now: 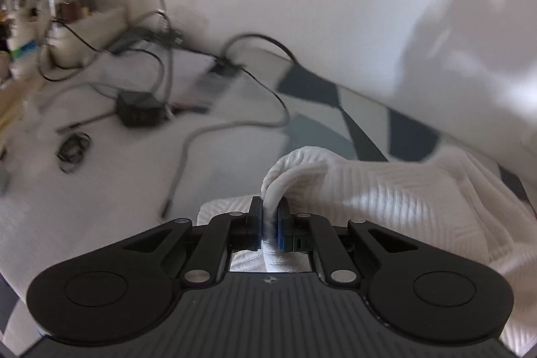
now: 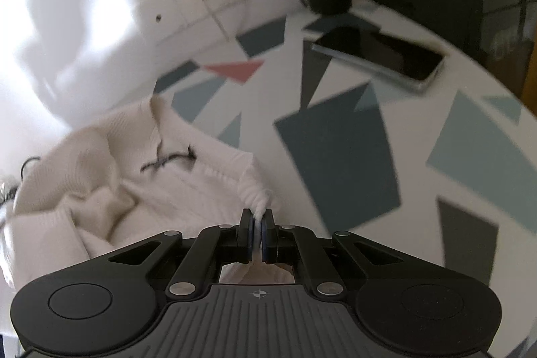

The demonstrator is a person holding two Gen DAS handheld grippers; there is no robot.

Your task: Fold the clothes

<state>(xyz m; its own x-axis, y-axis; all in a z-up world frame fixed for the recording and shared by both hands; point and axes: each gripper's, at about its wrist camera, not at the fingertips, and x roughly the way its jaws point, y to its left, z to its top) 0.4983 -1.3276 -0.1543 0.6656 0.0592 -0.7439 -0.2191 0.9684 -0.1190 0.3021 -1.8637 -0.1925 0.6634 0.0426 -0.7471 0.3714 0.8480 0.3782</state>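
On my left wrist view, the left gripper (image 1: pixel 269 220) has its blue-padded fingers pressed together on a bunched fold of the white ribbed sweater (image 1: pixel 386 190). The fabric rises out between the jaws as a rounded hump and then spreads away to the right of the claw, draping down past the lower right edge of the picture. A further strip of the same knit lies beneath and just left of the jaws.

On my right wrist view, the right gripper (image 2: pixel 257 225) is likewise clamped, pinching a ribbed edge of the sweater (image 2: pixel 134 190). From the pinch point the garment runs off to the left and away from the claw, lying crumpled in loose folds; its neckline with a dark lace tie (image 2: pixel 167 160) sits up and to the left of the jaws.

The sweater rests on a white tablecloth printed with grey, teal and pink shapes (image 2: pixel 335 156), which is bare to the right of the right claw. A dark phone (image 2: pixel 382 56) lies well apart near the far edge. In the left view, cables (image 1: pixel 218 130) and a small black box (image 1: pixel 137 109) lie to the left of the garment, blurred.
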